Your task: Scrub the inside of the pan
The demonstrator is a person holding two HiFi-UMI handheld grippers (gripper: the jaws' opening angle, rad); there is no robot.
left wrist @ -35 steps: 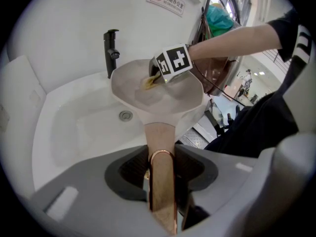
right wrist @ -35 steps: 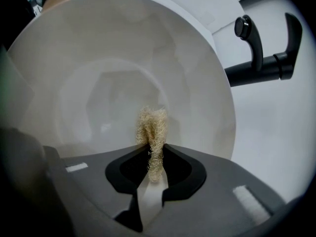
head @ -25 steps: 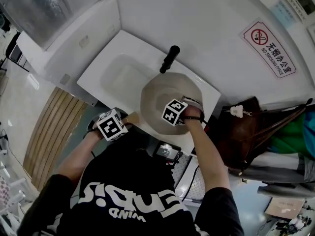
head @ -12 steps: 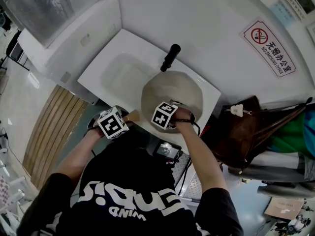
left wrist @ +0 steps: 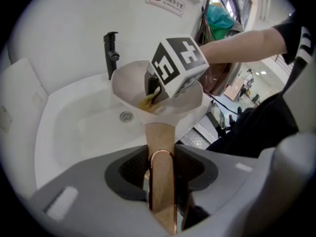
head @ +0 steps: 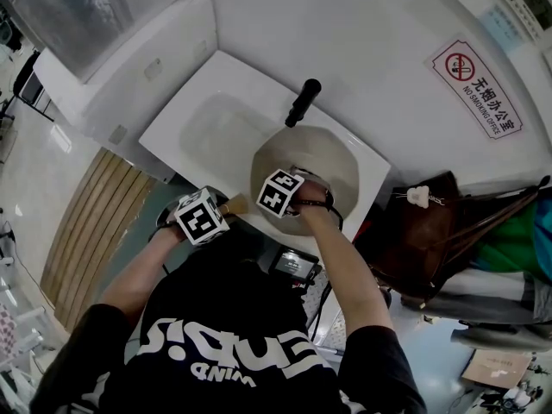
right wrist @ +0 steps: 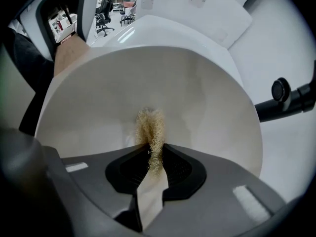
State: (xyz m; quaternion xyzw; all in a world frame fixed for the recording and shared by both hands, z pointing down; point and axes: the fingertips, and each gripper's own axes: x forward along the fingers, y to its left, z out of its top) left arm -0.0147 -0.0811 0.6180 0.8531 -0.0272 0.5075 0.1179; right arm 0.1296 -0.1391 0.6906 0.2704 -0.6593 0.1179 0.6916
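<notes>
Since a second ago my right gripper (right wrist: 155, 158) has slid leftward across the round cream-coloured pan (head: 335, 158). Its fingers pinch a tuft of tan fibrous scrubber (right wrist: 149, 128) against the pan's inside. My left gripper (left wrist: 161, 174) clamps the pan's pale wooden handle (left wrist: 160, 137), with the pan over the white ceramic sink (head: 211, 123), beside the black tap (head: 302, 102).

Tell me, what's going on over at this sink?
A person is cleaning a pan over a white sink, using a hand-held gripper in each hand. The left gripper is clamped on the pan's wooden handle and holds it above the basin, by the black faucet. The right gripper grips a tan fibrous scrubber, down inside the pan's pale bowl.
</notes>
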